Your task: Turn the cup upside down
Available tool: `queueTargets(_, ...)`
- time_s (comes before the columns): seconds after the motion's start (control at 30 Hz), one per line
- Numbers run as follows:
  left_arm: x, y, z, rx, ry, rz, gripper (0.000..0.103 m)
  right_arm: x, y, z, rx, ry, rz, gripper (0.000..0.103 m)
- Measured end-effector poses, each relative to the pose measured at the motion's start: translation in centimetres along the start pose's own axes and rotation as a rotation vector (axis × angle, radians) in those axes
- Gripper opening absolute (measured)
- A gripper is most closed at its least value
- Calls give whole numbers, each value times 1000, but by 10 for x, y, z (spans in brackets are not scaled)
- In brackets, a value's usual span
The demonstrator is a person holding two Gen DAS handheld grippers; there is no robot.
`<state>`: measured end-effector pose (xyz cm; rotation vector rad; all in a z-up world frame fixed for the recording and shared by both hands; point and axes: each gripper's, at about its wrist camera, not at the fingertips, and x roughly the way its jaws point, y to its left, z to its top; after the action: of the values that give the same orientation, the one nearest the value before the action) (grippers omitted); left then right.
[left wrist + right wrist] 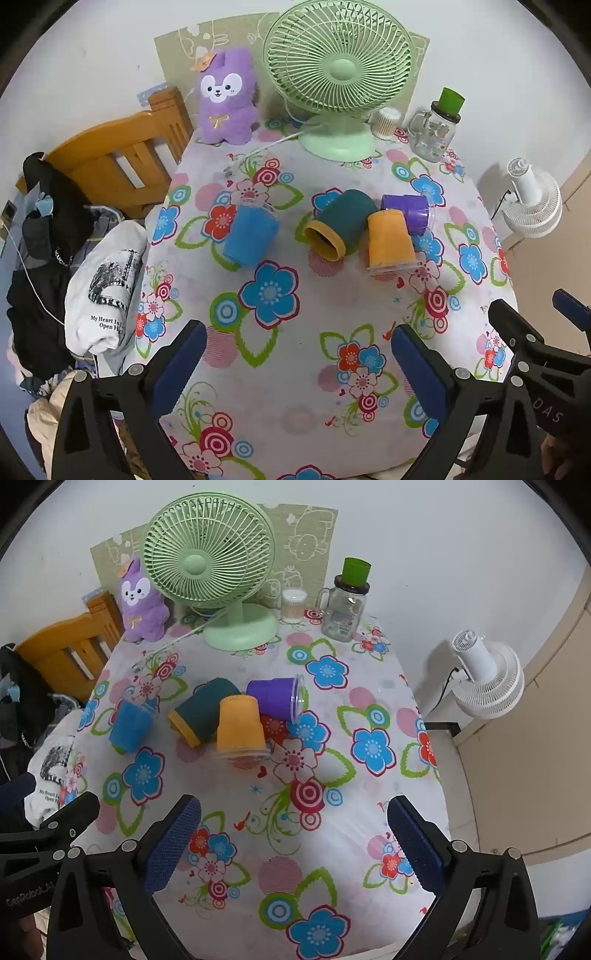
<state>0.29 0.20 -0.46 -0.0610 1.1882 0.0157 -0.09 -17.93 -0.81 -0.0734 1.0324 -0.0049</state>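
Observation:
Several cups sit mid-table on the floral cloth. An orange cup [389, 238] [240, 723] stands upside down. A dark teal cup [340, 227] [201, 710] with a yellow rim lies on its side, mouth toward me. A purple cup [406, 212] [277, 698] lies on its side behind the orange one. A blue cup [251, 236] [131, 727] stands tilted to the left, apart. My left gripper [295, 354] and right gripper [293, 834] are open and empty, above the near table, well short of the cups.
A green desk fan [338, 74] [214, 568], purple plush [225, 99], cotton swab jar [293, 605] and glass jar with green cap [437, 127] [345, 602] stand at the back. A wooden chair [122, 155] and clothes are left; a white fan [484, 672] is right.

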Motion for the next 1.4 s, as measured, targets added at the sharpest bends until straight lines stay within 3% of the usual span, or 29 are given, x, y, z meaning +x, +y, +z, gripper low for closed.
queueTargets(0.1,3,4,4,-8,13,-26,101,-1,-1,1,5,-3,8,102)
queueTargets(0.2,-2,5,5,-8,-36,-6,100,2,1,6,1,-8,8,102)
queueTargets(0.67,-6,1,10,10,-65,28,100,2,7,6,3,-9,16,102)
queueTargets(1.4,-4,2,12,12,-57,15,100,9,6,6,15,21,39,102)
